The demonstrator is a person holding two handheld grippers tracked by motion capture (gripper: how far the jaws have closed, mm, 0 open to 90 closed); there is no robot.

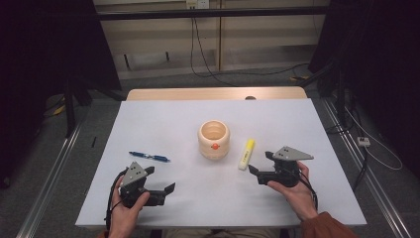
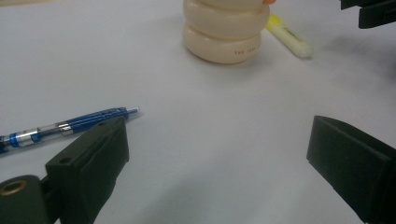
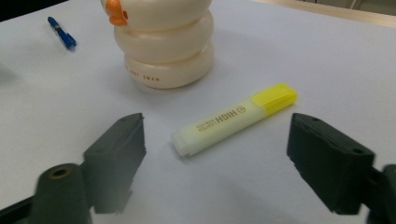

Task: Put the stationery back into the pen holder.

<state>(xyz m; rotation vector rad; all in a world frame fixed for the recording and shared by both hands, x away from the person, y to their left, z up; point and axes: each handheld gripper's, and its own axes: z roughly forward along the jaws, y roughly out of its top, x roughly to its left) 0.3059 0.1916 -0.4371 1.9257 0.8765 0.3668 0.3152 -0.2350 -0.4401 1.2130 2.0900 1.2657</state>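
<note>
Though taken from above, high view gives whole layout: white table (image 1: 163,124), cream holder (image 1: 214,140) at centre, yellow highlighter (image 1: 246,153) just right of it, blue pen (image 1: 149,157) well apart on left. Left hand-held gripper (image 1: 161,179) near left edge of layout, close to pen; right hand-held gripper (image 1: 261,163) near right, jaws pointing at highlighter's near end.

From right hand-held gripper view, much closer on highlighter (image 3: 233,119): pale yellow barrel, brighter yellow cap at far end, black lettering along barrel, lying flat and slanted on table, touching nothing. Lies just ahead of jaws, between their lines, pads clear of it on both sides. Jaws wide apart, holding nothing. Also seen there, not from above: orange beak-like knob on holder (image 3: 163,42) and small red lettering near its base; pen (image 3: 61,33) far left, only part in frame.

From left hand-held gripper view: pen (image 2: 70,126) lying flat beside left jaw, tip pointing right, clear section with blue bands along barrel, not between pads. Jaws wide apart, nothing held. Holder (image 2: 224,30) far ahead, highlighter (image 2: 289,37) just past its right side, dark part of other hand-held gripper at top right corner.

Holder: stacked rounded rings, open top. Inside, as seen from above, bare pale wall; bottom not visible.
</note>
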